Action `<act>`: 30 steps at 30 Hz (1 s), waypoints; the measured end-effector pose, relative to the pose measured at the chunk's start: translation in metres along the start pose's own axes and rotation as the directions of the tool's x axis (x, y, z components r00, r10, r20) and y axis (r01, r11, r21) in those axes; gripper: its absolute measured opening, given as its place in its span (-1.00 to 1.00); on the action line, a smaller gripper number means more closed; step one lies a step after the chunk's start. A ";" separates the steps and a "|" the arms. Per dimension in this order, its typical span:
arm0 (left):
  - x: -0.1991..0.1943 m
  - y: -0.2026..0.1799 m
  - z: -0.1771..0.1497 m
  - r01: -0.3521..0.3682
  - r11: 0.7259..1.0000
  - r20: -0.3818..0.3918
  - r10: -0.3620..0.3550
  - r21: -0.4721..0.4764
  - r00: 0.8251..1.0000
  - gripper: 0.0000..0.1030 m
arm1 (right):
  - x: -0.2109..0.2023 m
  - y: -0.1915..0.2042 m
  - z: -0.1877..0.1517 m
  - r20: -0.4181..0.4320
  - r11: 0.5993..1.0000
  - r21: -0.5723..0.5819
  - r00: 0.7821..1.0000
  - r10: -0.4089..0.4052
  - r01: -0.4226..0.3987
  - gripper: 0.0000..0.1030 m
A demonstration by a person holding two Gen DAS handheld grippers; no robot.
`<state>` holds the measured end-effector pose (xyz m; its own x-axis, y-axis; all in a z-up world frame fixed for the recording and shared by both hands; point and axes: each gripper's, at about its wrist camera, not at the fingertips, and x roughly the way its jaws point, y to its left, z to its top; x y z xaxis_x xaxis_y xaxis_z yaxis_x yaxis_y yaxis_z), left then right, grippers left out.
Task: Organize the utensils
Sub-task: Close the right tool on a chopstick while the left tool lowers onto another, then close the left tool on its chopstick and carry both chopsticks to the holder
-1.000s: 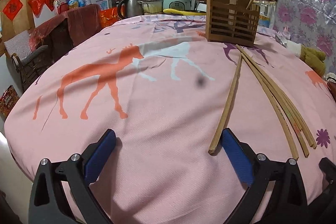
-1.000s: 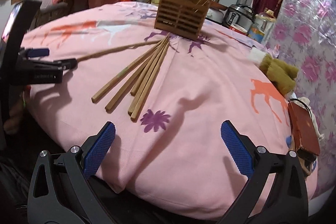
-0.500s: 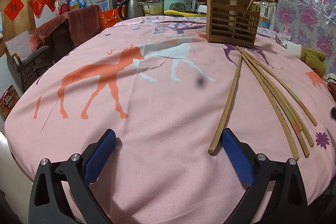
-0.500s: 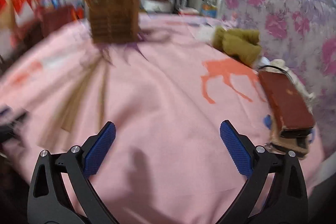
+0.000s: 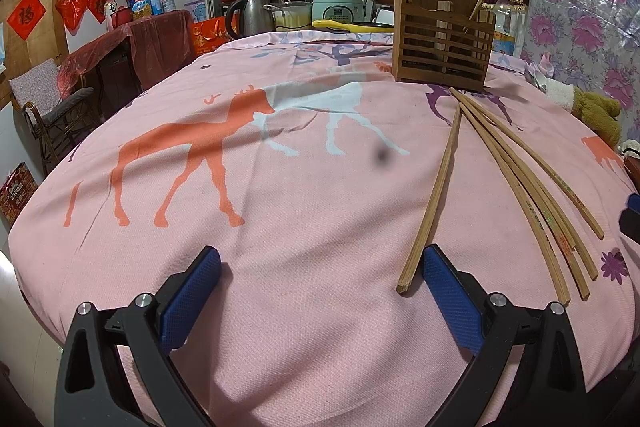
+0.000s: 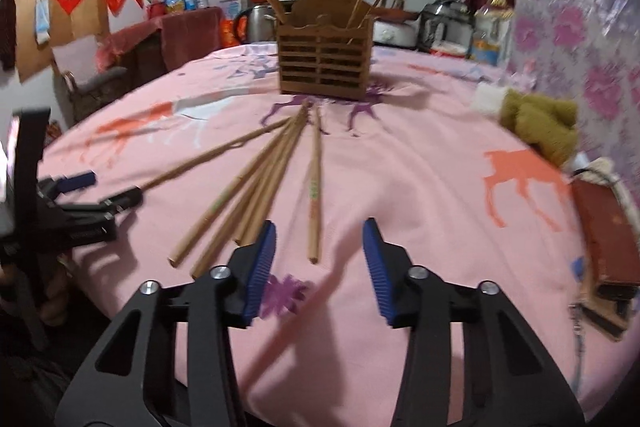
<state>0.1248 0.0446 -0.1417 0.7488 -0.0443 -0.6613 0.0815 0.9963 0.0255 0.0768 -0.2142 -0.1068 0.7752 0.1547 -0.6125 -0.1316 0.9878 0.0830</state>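
Observation:
A slatted wooden holder (image 5: 440,47) (image 6: 324,63) stands at the far side of the pink deer-print cloth, a few chopsticks upright in it. Several loose chopsticks (image 6: 256,187) fan out from its foot. One chopstick (image 6: 315,187) lies apart, its near end between the fingertips of my right gripper (image 6: 320,227). Those jaws are closing and the pads do not touch it. My left gripper (image 5: 320,255) rests open on the cloth, and another lone chopstick (image 5: 436,195) ends just inside its right pad.
An olive plush toy (image 6: 540,127) and a dark red box (image 6: 608,231) lie near the right table edge. A kettle (image 5: 252,15), rice cookers and bottles crowd behind the holder. A chair (image 5: 52,99) stands off to the left.
The right gripper swung right, then back to face the chopsticks, and its jaws narrowed. One chopstick now lies apart from the bundle. The left gripper has not moved.

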 end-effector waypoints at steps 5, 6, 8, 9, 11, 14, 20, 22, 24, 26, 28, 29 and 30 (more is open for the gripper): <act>0.000 0.000 0.000 0.000 1.000 0.000 0.000 0.000 1.000 0.93 | 0.018 0.006 0.001 -0.051 0.998 0.021 0.997 0.054 -0.053 -0.35; 0.000 0.000 0.000 0.000 1.000 0.000 0.000 0.000 1.000 0.93 | 0.021 0.006 0.000 -0.060 0.998 0.021 0.997 0.056 -0.055 -0.35; 0.000 0.000 0.000 0.000 1.000 0.000 0.000 0.000 1.000 0.93 | 0.028 0.006 -0.002 -0.087 0.999 0.029 0.995 0.044 -0.042 -0.35; 0.000 0.000 0.000 0.000 1.000 0.000 0.000 0.000 1.000 0.93 | 0.030 0.004 -0.003 -0.099 0.998 0.041 0.994 0.041 -0.037 -0.36; 0.000 0.000 0.000 0.000 1.000 0.000 0.000 0.000 1.000 0.93 | 0.032 0.000 -0.005 -0.110 0.998 0.053 0.993 0.039 -0.033 -0.40; 0.000 0.000 0.000 -0.001 1.000 -0.001 0.001 0.000 1.000 0.92 | 0.030 0.004 -0.009 -0.103 0.999 0.030 0.994 0.021 -0.018 -0.40; 0.000 0.000 0.001 0.001 1.000 -0.008 -0.001 0.001 1.000 0.92 | 0.026 -0.001 -0.012 -0.095 0.999 0.035 0.995 -0.007 0.010 -0.68; -0.002 0.000 0.002 0.010 1.000 -0.013 -0.010 0.002 1.000 0.89 | 0.026 -0.003 -0.012 -0.094 0.999 0.043 0.995 -0.014 0.018 -0.74; -0.005 -0.002 0.001 0.041 0.999 -0.015 -0.040 0.014 0.999 0.75 | 0.025 0.000 -0.012 -0.089 0.999 0.031 0.996 -0.027 0.030 -0.76; -0.009 -0.009 0.001 0.076 0.996 -0.007 -0.076 0.044 0.997 0.37 | 0.024 0.002 -0.013 -0.087 0.999 0.023 0.996 -0.032 0.034 -0.85; -0.013 -0.019 -0.001 0.126 0.988 -0.006 -0.126 0.088 0.992 0.01 | 0.024 0.003 -0.013 -0.087 0.999 0.021 0.996 -0.033 0.035 -0.86; -0.015 -0.023 -0.003 0.140 0.984 -0.005 -0.141 0.107 0.990 -0.17 | 0.024 0.003 -0.014 -0.087 0.999 0.024 0.996 -0.032 0.035 -0.86; -0.015 -0.027 -0.003 0.152 0.980 -0.005 -0.153 0.124 0.988 -0.26 | 0.024 0.003 -0.014 -0.086 0.999 0.026 0.996 -0.032 0.035 -0.86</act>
<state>0.1089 0.0187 -0.1348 0.7243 -0.1959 -0.6611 0.2757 0.9611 0.0172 0.0861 -0.2076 -0.1320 0.7227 0.1209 -0.6805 -0.0886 0.9927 0.0822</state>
